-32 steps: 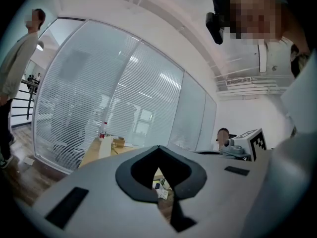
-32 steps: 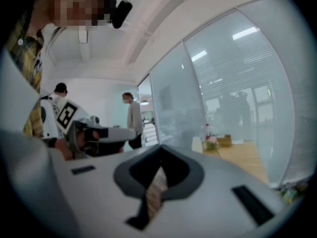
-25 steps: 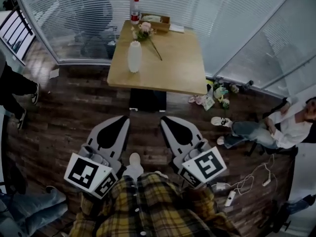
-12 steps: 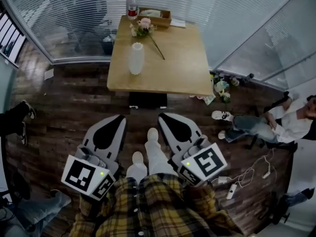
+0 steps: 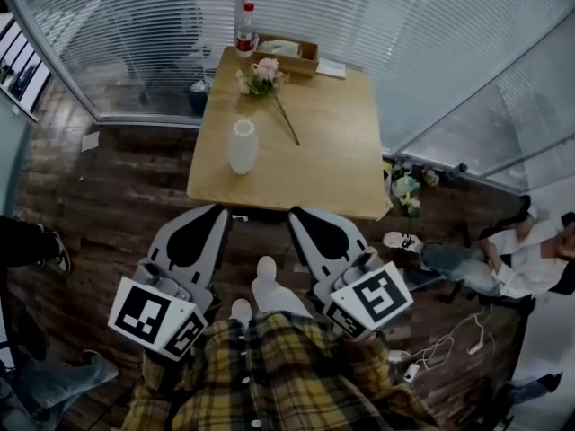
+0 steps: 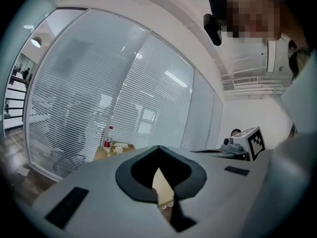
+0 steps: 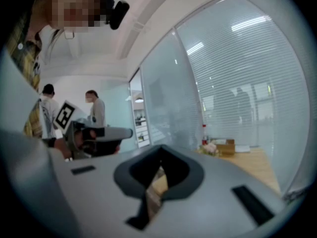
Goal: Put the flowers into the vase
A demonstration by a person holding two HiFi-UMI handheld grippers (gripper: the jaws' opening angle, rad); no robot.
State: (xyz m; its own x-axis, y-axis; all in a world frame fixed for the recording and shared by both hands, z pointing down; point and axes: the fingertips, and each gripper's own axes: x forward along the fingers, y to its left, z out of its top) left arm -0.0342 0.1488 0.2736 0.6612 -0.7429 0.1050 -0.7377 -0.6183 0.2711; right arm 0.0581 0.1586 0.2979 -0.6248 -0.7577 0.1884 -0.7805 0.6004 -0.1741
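A wood table (image 5: 332, 160) stands against the blind-covered glass wall (image 5: 135, 34), its near edge just ahead of both sets of fingertips. The person in a plaid shirt (image 5: 278, 375) holds both tools low at the waist, side by side and well apart, each pointing forward at the table and close to level, with the marker cubes at the rear by the shirt. The left gripper (image 5: 214, 210) has its jaws brought together, tips meeting, with nothing between them – its own view shows only the tabletop through the teardrop gap behind the tips. The right gripper (image 5: 295, 214) is the same: jaws together and empty. The white vase (image 5: 242, 145) stands upright on the table ahead of the left fingertips, a little toward the right gripper's side. The flowers (image 5: 265, 72) lie on the tabletop beyond the vase – pink heads farthest from the fingers, the stem running back toward them. A wooden box (image 5: 286, 54) and a red-capped bottle (image 5: 245, 27) sit at the far edge, past the flowers
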